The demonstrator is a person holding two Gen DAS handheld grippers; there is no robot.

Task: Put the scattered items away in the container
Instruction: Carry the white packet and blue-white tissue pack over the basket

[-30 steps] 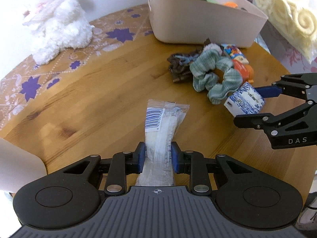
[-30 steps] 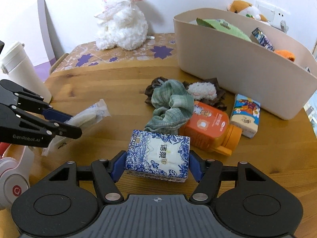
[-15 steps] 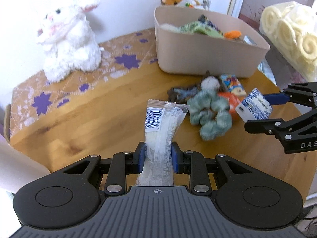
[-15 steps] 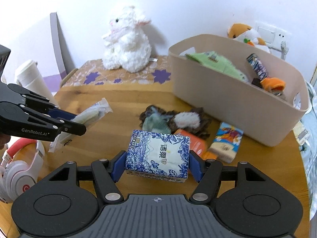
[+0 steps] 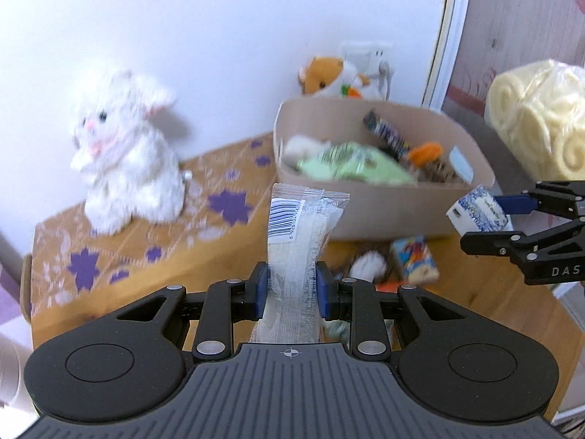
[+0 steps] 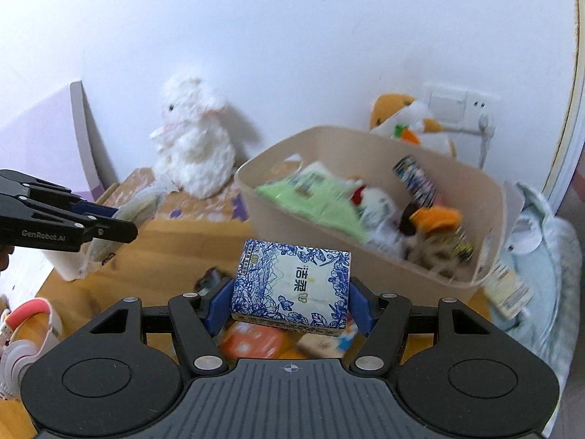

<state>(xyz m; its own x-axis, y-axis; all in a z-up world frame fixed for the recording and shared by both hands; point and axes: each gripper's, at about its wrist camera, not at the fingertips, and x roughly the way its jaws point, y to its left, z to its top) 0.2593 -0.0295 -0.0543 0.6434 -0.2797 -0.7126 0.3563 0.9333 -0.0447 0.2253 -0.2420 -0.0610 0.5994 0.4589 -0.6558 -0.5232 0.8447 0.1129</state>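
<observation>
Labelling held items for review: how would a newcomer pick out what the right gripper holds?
Start at the beige bin by the wall. Just before its near wall, the right gripper clamps a tissue pack: the only white block with blue flowers.

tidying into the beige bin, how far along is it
Partly done. The beige bin already holds a green packet, an orange item and other bits. In hand: the left gripper grips a clear barcode-labelled packet, and the right gripper grips a blue-and-white tissue pack, both raised near the bin. Left on the table: a colourful small pack, a fluffy white scrunchie and an orange bottle.
</observation>
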